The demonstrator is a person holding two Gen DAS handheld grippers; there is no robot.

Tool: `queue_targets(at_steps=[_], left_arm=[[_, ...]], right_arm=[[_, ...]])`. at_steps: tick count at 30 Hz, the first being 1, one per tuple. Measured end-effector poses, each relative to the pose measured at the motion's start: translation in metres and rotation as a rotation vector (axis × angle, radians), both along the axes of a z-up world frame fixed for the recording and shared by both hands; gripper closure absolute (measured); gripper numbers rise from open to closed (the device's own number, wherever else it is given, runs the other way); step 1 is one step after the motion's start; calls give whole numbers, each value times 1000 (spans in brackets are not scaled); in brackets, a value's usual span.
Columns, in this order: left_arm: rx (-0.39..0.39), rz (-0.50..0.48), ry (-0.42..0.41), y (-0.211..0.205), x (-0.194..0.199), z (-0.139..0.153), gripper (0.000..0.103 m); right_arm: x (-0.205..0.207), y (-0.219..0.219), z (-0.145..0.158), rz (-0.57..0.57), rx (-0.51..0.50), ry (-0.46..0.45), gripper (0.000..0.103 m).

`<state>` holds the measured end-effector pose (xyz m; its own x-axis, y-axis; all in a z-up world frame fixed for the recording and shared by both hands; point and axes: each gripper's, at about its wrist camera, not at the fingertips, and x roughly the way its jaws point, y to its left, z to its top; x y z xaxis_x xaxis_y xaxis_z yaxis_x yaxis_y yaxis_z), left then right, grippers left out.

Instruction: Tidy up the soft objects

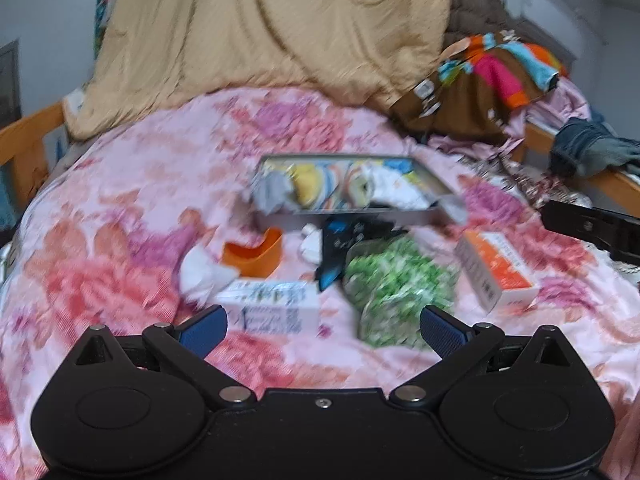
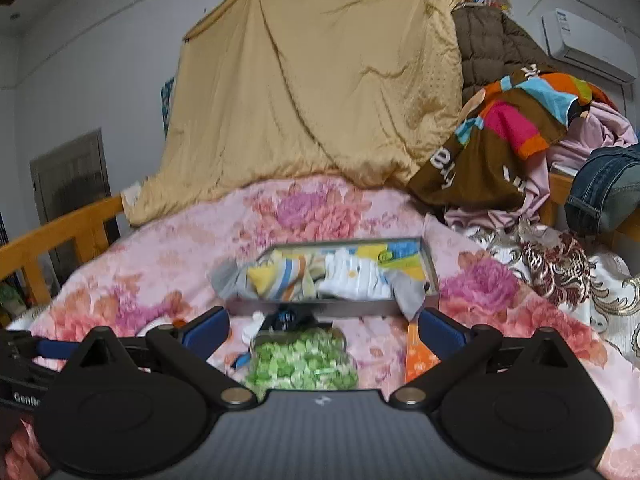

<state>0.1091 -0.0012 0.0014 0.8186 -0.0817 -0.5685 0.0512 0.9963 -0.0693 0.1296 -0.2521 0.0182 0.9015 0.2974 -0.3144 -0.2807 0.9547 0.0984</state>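
A shallow grey tray lies on the pink floral bedspread and holds several rolled socks in yellow, white and grey. A grey sock hangs over its left rim. A white sock lies loose left of an orange cup. A clear bag of green pieces sits in front of the tray. My left gripper is open above a white box. My right gripper is open over the green bag, empty.
An orange and white box lies right of the bag, a dark blue packet behind it. A tan quilt hangs at the back. Piled clothes and jeans crowd the right. Wooden bed rails border the left.
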Motion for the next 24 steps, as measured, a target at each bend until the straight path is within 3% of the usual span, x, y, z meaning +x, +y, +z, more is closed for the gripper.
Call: queue_targets(at_steps=[7, 24], left_arm=[[3, 93, 109, 12, 8, -11, 1], [-36, 235, 164, 29, 14, -17, 1]], right_arm=[[5, 13, -16, 12, -54, 129, 0], [14, 47, -35, 99, -141, 207, 0]])
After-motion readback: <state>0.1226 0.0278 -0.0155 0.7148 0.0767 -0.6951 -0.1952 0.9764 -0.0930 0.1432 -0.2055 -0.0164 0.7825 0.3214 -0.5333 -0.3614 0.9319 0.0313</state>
